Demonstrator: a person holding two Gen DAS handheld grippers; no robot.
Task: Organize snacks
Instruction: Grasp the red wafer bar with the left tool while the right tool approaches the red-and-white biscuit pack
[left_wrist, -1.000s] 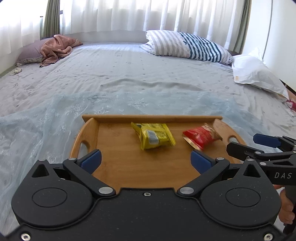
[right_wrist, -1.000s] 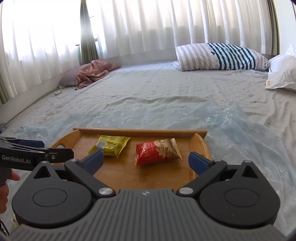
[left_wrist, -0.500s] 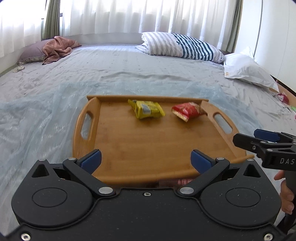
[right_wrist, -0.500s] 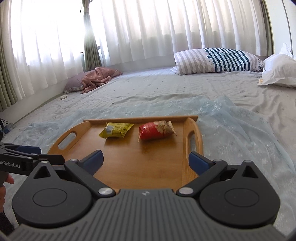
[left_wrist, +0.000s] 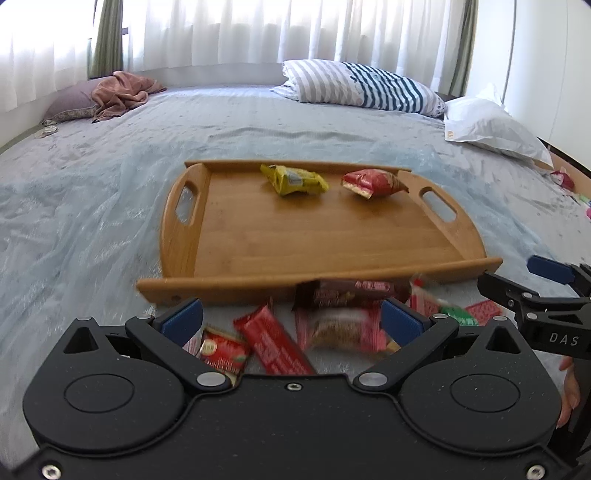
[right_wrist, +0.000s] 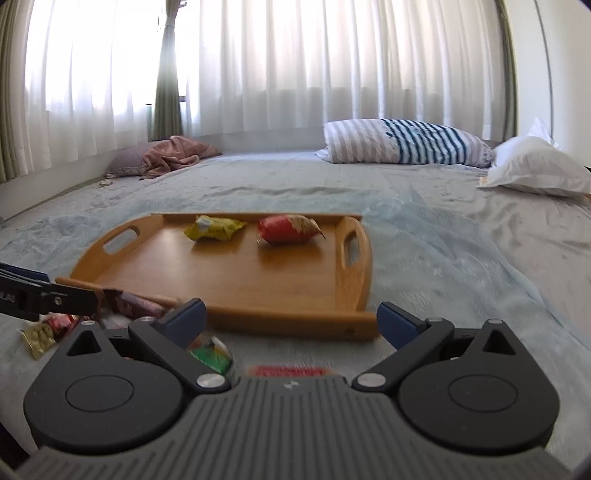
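A wooden tray (left_wrist: 314, 236) with cut-out handles sits on the bed (left_wrist: 92, 177), on a pale blue sheet. Two snacks lie on it near its far rim: a yellow packet (left_wrist: 295, 180) and, beside it to the right, a red packet (left_wrist: 373, 182), the two apart. Just in front of the tray's near rim, on the sheet, a loose heap of snacks (left_wrist: 332, 317) lies: a dark brown bar (left_wrist: 351, 293), red wrappers, one with green on it. The left gripper (left_wrist: 291, 321) hangs over that heap, jaws spread wide and holding nothing. The right gripper (right_wrist: 291, 319) hovers just beside it, near the tray's right front corner, jaws likewise wide apart and empty. A striped pillow (right_wrist: 406, 142) rests at the far end of the bed.
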